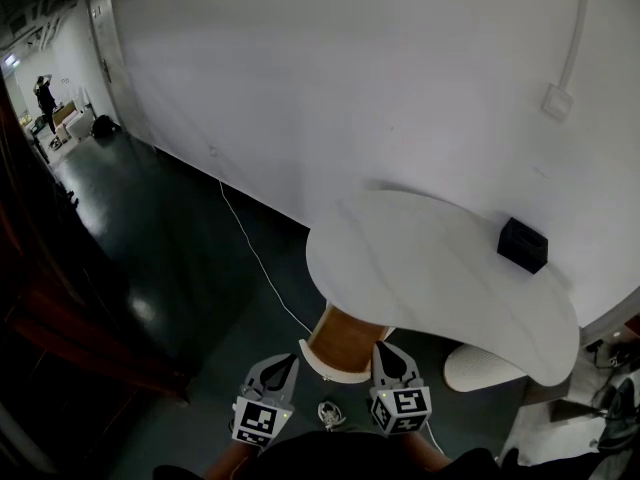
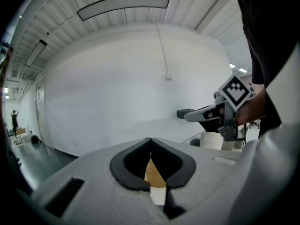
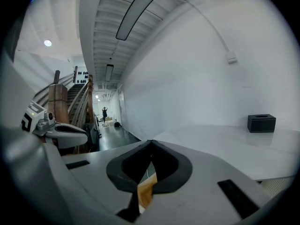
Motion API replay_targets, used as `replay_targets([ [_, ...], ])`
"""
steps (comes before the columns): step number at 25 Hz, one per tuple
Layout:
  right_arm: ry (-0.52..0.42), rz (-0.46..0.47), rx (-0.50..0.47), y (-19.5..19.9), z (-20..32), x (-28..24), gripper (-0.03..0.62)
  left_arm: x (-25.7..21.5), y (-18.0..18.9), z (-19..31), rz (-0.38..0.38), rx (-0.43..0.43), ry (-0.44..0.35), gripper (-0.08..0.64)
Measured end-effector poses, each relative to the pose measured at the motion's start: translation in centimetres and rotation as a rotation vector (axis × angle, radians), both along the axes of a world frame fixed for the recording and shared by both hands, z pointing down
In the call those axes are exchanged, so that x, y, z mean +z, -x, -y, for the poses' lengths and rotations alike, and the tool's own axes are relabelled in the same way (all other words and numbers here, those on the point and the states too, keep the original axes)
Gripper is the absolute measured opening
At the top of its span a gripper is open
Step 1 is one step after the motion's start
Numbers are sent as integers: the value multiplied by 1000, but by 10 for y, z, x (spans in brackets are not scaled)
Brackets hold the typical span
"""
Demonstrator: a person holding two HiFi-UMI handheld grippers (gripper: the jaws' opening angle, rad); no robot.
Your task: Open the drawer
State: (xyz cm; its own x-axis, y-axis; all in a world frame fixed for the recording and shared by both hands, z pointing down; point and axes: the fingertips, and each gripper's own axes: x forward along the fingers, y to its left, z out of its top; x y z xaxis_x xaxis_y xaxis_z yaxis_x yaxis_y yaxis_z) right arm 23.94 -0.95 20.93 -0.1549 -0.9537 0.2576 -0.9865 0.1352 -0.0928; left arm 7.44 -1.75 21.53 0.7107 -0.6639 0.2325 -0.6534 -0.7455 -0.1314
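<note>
At the bottom of the head view, the left gripper (image 1: 289, 361) is pressing its 2 fingers (image 2: 127, 167) clenched tip to tip, grasping nothing. Just beside it, toward the right of the frame, the right gripper (image 1: 386, 348) is also holding its 2 fingers (image 3: 123, 171) clamped together on nothing. Between the 2 grippers the drawer (image 1: 345, 346) is sticking out from under the near edge of the round white desk (image 1: 430, 268), with its wooden inside showing behind a curved white front. I cannot tell whether either tip is touching it. A black box (image 1: 522, 245) is sitting on the desk at the right, close to the white wall (image 1: 350, 88). A white ribbed cylinder (image 1: 485, 368) is standing below the desk's lower right edge. A thin white cable (image 1: 255, 253) is trailing across the dark floor (image 1: 160, 248). A person (image 1: 45, 98) is standing far off at the upper left.
</note>
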Motion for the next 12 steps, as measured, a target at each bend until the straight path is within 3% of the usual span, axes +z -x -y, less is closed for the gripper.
replay_targets([
  [12, 6, 1, -7, 3, 11, 6, 2, 5, 4, 8, -8, -12, 10, 18],
])
